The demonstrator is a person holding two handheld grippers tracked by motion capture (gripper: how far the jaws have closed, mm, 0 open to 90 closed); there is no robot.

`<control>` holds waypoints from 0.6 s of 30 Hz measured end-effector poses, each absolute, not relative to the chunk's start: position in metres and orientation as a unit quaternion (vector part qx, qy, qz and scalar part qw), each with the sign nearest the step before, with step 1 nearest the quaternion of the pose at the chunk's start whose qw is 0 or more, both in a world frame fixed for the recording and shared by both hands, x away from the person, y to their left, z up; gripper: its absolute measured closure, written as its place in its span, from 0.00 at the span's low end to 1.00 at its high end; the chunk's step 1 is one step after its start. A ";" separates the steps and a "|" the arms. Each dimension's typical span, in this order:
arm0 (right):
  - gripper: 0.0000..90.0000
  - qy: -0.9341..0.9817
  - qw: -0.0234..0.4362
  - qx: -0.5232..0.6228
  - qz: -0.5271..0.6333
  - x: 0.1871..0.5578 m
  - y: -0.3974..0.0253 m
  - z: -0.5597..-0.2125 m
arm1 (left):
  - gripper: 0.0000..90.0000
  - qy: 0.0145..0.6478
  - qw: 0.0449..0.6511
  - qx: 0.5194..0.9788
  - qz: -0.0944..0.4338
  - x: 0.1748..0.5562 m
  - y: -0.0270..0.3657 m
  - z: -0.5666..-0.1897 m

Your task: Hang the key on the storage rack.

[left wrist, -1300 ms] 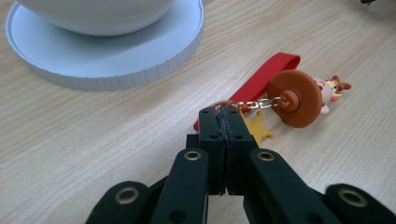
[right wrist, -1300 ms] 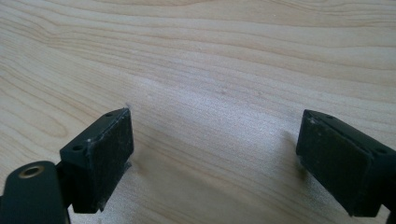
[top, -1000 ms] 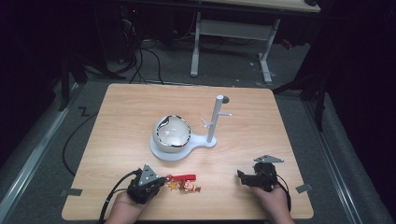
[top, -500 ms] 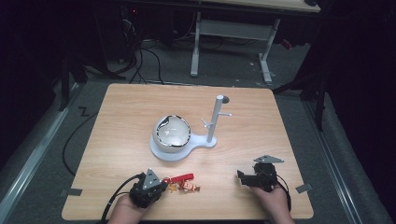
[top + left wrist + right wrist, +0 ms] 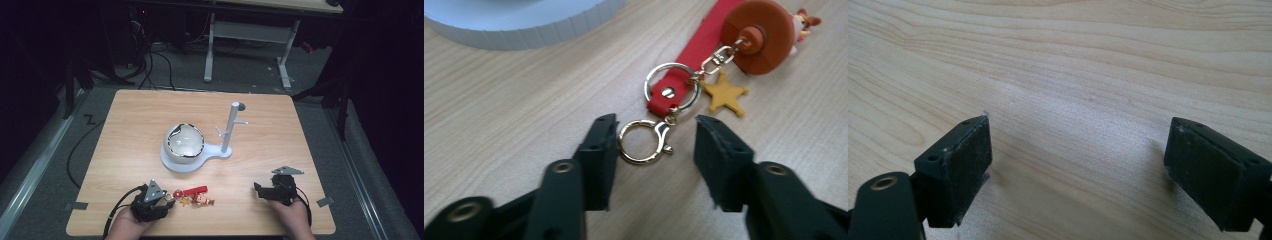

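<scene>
Edging lower-left toward the keychain (image 5: 192,195), the left gripper (image 5: 656,150) straddles its gold clasp (image 5: 642,142) half-wide, ready to pinch; right gripper (image 5: 1078,165) gapes wide.

wooden table (image 5: 130,125) | white stand (image 5: 200,157); red keychain (image 5: 192,195)

Setting: lab or workshop recording station. Evidence: light wooden table (image 5: 150,115) lit from above amid dark surroundings; grey carpeted floor (image 5: 45,150); loose black cables (image 5: 150,65) trailing across it; white metal legs of a second desk (image 5: 250,35) behind; tape markers (image 5: 76,206) at the table's near corners (both sides).
</scene>
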State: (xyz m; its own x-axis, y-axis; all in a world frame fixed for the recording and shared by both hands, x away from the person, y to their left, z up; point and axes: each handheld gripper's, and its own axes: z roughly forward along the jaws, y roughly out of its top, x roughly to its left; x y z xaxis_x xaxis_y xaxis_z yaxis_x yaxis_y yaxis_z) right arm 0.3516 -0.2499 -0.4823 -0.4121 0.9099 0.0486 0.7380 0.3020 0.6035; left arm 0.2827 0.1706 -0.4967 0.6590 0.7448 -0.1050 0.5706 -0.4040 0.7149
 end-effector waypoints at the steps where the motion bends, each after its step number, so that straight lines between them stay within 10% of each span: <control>1: 0.13 0.793 0.154 0.518 0.281 0.352 -0.250 -0.483 | 0.71 0.396 0.375 0.830 0.117 0.283 0.171 -0.497; 11: 0.14 0.794 0.152 0.517 0.282 0.351 -0.249 -0.482 | 0.99 0.372 0.371 0.843 0.112 0.283 0.165 -0.495; 14: 0.14 0.794 0.152 0.515 0.283 0.352 -0.249 -0.483 | 0.85 0.375 0.391 0.833 0.115 0.285 0.164 -0.492; 18: 0.15 0.794 0.154 0.515 0.283 0.352 -0.249 -0.483 | 0.39 0.377 0.365 0.843 0.114 0.295 0.162 -0.497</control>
